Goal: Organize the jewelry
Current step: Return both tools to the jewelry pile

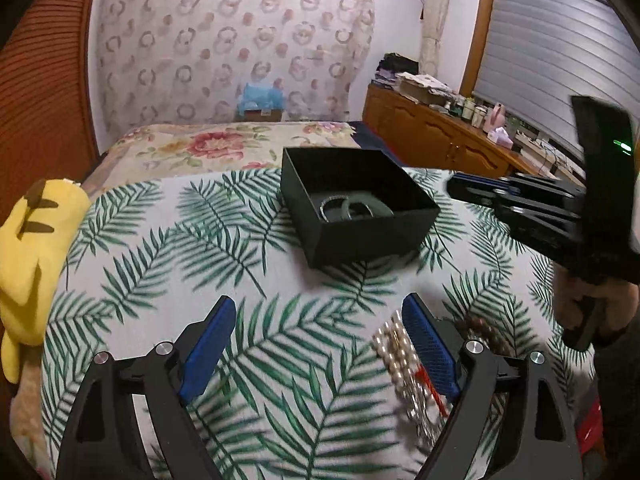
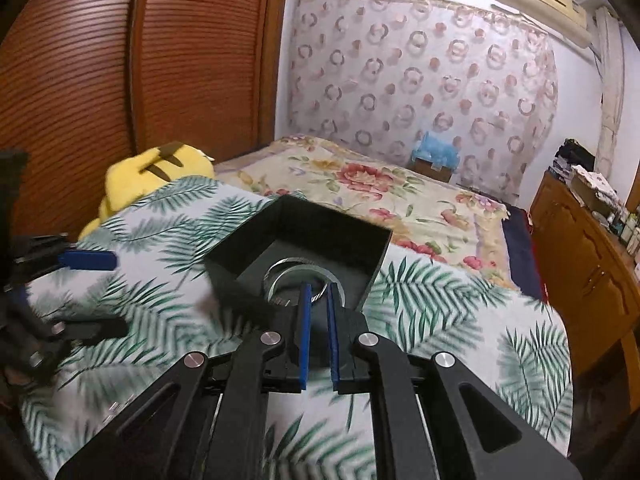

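**Left tool wide over the pearls, right tool closed at the box**

Left tool [image 1: 316, 344] stands wide open with nothing between its blue pads, low over the leaf-print cloth [image 1: 168, 264] that covers the bed. Just inside its right finger lies a pearl strand [image 1: 394, 350] with a silvery chain [image 1: 420, 412] and a bit of red cord; a string of brown beads [image 1: 480, 330] sits just outside that finger, on the right. None of this is gripped yet.

Right tool [image 2: 318, 294] is nearly closed, its pads a narrow slit apart, and seems to hold nothing. Its tips hang over the near edge of the black box [image 2: 244, 276], which sits farther back on the cloth and already holds two bangles [image 1: 348, 208], one silvery, one greenish.

The step in hand appears to be picking up the pearl strand for the box. To do it well, the left tool should shift right so the strand lies midway between the pads rather than under one finger, then come down until the tips touch the cloth before closing. Gripping across a bunched part of the strand would lift more of it at once. The chain and cord lie tangled against the pearls, so they may come up together; a slow lift would show that. The right tool should clear away from the box so the path in is open.
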